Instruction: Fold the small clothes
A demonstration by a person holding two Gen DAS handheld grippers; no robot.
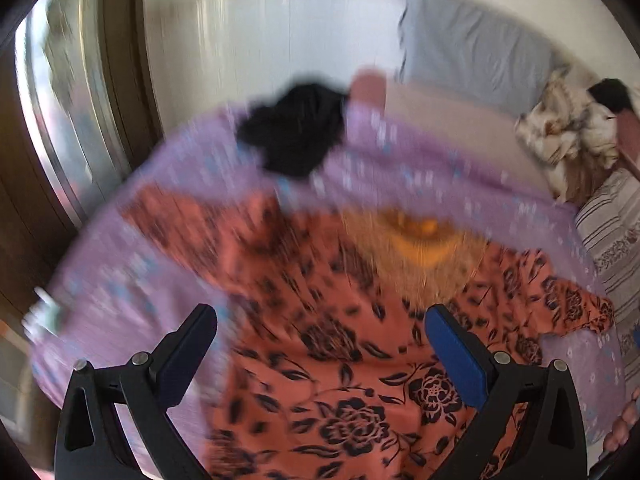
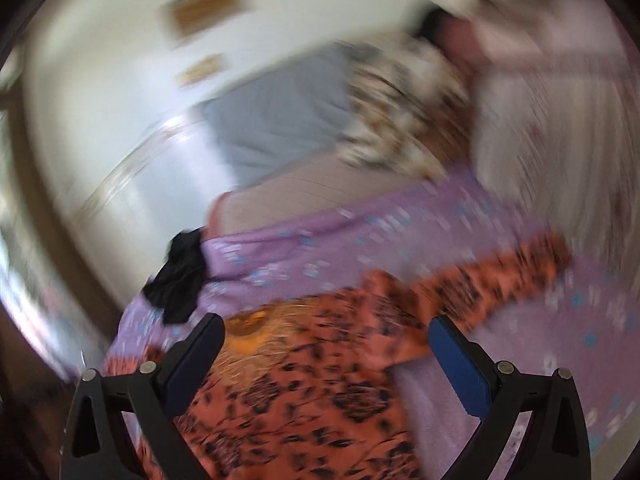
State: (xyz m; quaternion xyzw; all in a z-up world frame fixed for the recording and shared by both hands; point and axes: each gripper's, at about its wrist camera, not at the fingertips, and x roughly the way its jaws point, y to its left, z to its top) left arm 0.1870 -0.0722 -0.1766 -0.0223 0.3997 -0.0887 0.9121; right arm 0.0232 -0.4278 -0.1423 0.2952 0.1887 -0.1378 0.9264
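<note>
Only left view shows toes (image 1: 624,424) beside orange garment (image 1: 340,360).

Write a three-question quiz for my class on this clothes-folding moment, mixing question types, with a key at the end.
1. True or false: the left gripper is clamped shut on the orange floral garment.
2. Multiple choice: the black garment lies on A) the grey pillow, B) the purple bedspread, C) the orange floral garment.
3. Fill in: the right gripper has its jaws ____ above the orange floral garment.

Key:
1. False; its jaws stand wide apart and hold nothing.
2. B.
3. Open.
</note>
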